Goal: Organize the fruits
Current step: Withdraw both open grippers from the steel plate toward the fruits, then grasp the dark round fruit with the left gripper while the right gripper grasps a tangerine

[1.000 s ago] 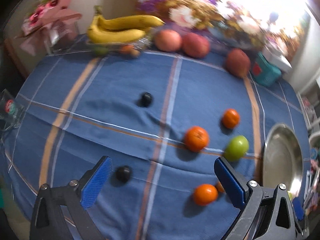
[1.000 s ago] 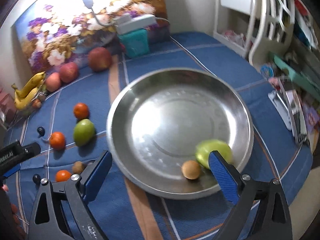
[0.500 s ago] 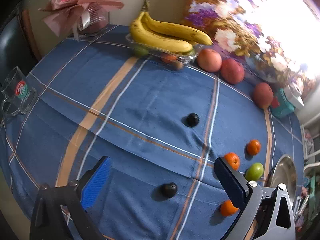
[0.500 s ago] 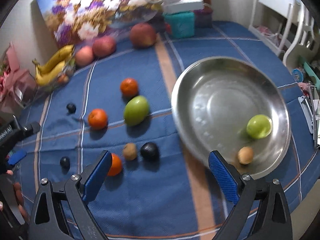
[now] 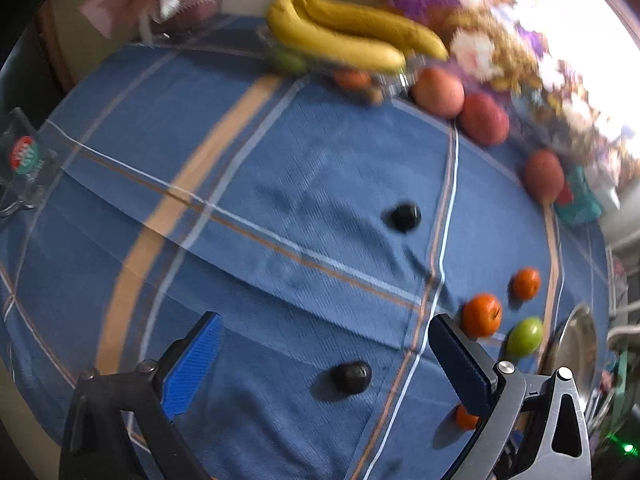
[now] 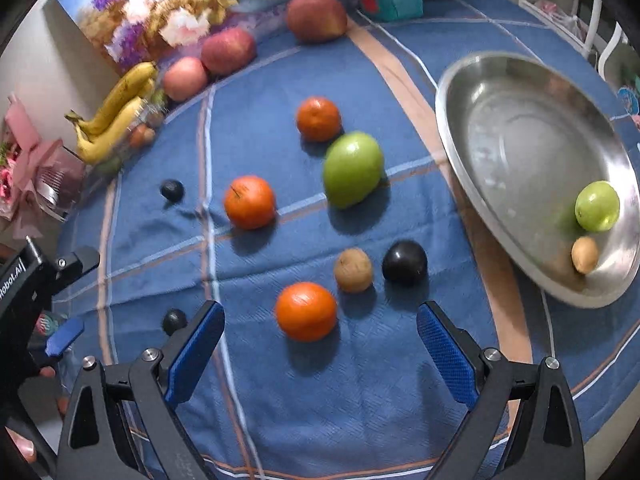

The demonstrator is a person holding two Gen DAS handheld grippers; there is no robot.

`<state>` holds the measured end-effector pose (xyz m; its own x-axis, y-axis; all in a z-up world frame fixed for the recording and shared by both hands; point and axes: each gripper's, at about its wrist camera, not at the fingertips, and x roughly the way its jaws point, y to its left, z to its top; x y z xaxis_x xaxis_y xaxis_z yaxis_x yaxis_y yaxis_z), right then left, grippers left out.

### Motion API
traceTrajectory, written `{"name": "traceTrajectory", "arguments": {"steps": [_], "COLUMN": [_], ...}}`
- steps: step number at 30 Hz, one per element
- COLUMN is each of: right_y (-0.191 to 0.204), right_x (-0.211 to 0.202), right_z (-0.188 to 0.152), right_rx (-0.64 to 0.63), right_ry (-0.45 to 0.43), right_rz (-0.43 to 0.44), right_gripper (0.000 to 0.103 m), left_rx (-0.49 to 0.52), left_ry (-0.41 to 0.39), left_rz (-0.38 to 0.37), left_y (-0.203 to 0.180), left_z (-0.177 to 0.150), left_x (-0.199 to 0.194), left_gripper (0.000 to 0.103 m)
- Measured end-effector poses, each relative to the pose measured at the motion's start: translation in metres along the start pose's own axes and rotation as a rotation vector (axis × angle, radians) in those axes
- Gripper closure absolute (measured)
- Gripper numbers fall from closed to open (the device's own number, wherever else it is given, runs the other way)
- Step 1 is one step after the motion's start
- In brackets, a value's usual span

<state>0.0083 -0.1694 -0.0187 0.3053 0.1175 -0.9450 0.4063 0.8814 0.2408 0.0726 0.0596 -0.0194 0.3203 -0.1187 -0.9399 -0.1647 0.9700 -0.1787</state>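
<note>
A blue woven cloth (image 6: 380,380) with tan and white stripes covers the worktop. The right gripper (image 6: 320,344) hangs over it with its ribbed blue fingers (image 6: 446,354) spread wide and holding nothing; a smooth round orange (image 6: 306,311) lies just ahead, between them. Beside it sit a dull brown, rough-skinned round fruit (image 6: 353,265) and a glossy black plum (image 6: 404,262), close together but apart. Farther on, a green mango (image 6: 353,169), egg-shaped, has its long axis tilted toward the far right, with two more oranges (image 6: 249,202) near it. The shallow polished steel dish (image 6: 520,152) at the right holds a round green fruit (image 6: 597,206) and a small brown one (image 6: 585,255) at its near rim.

The left gripper (image 5: 326,360) is also wide open and empty, above a small wrinkled dark fruit (image 5: 352,376) that lies between its fingers (image 5: 192,364). A second dark fruit (image 5: 406,217) lies well beyond. At the far edge, curved yellow bananas (image 5: 344,38) lie with their long axis across the view, beside three reddish apples (image 5: 438,92) in a row.
</note>
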Motion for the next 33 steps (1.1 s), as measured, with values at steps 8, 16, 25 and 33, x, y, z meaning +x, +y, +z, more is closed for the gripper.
{"name": "traceTrajectory", "arguments": {"steps": [8,16,25,33], "right_y": [-0.006,-0.006,0.003,0.010], "right_x": [0.013,0.018,0.018,0.008], "right_z": [-0.003,-0.005,-0.006,-0.006], "right_rx": [0.005,-0.005,-0.029,-0.056], "right_ry": [0.033,0.053,0.051,0.023], "right_rz": [0.036,0.097,0.125,0.155], "right_gripper": [0.006,0.040,0.064,0.076], "left_rx": [0.080,0.002,-0.069,-0.114], "left_ry": [0.125,0.168,0.168,0.134], "left_rz": [0.035,-0.005,-0.089,-0.150], "left_y": [-0.020,-0.012,0.003,0.009], "left_z": [-0.019,-0.024,-0.022,-0.015], "left_x": [0.032,0.037,0.027,0.009], "left_gripper": [0.002,0.056,0.077,0.078]}}
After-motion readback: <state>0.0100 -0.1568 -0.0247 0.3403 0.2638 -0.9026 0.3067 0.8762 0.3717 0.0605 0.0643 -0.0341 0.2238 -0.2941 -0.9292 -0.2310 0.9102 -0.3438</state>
